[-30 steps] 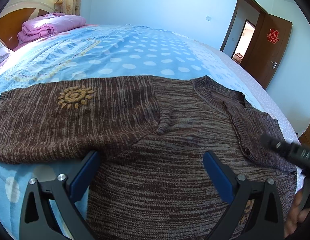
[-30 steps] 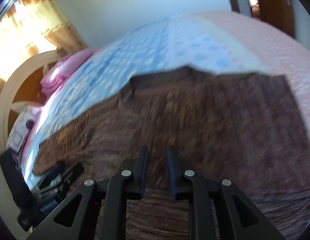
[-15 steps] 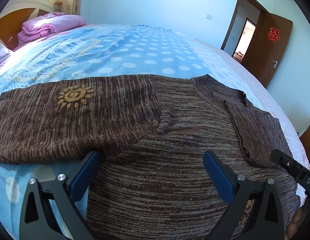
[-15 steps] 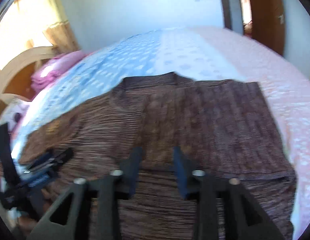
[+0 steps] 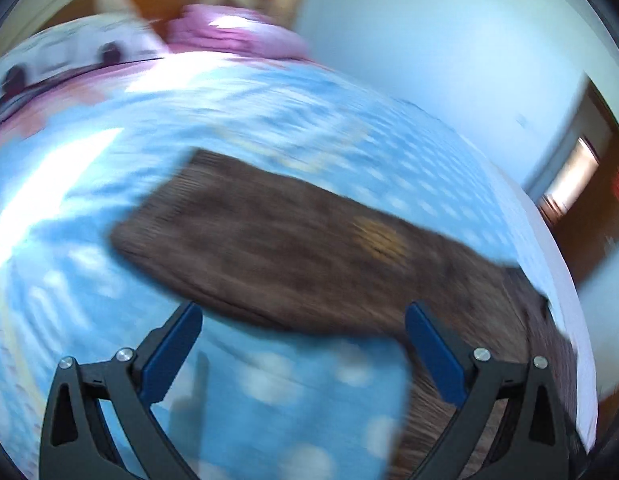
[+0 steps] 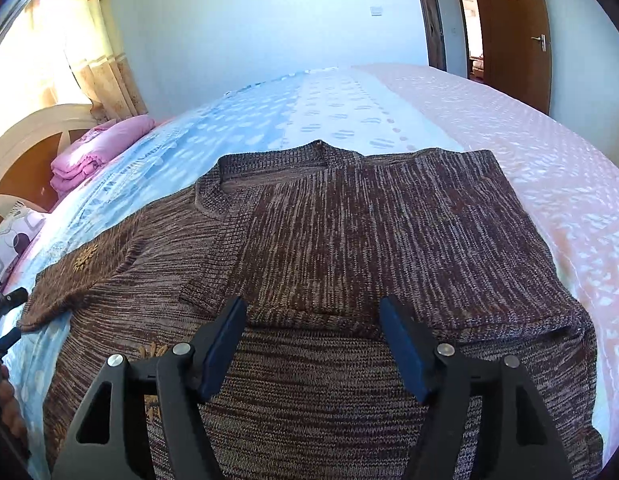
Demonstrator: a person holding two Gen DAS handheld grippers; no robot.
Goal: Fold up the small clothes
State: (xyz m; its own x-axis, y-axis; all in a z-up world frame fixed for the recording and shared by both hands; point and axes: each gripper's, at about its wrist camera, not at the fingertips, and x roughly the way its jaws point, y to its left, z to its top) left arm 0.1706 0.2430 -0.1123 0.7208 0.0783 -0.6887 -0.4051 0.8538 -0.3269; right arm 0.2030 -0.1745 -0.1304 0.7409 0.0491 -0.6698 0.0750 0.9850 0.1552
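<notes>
A brown knit sweater [image 6: 349,248] lies flat on the bed, its right sleeve folded over the chest. Its left sleeve [image 5: 293,248], with a yellow sun patch [image 5: 379,236], stretches out to the left on the blue sheet. My left gripper [image 5: 303,336] is open and empty, hovering just in front of that sleeve's near edge; this view is blurred. My right gripper [image 6: 313,340] is open and empty above the sweater's body, just below the folded sleeve's edge. The left gripper shows at the far left edge of the right wrist view [image 6: 5,312].
The bed has a blue dotted sheet [image 6: 245,120] and a pink part on the right [image 6: 529,148]. Folded pink bedding [image 6: 93,152] and a pillow [image 6: 13,240] lie by the headboard. A brown door [image 6: 513,32] stands at the back right.
My left gripper has swung left to face the outstretched sleeve. My right gripper has opened from nearly shut and steadied over the sweater's body.
</notes>
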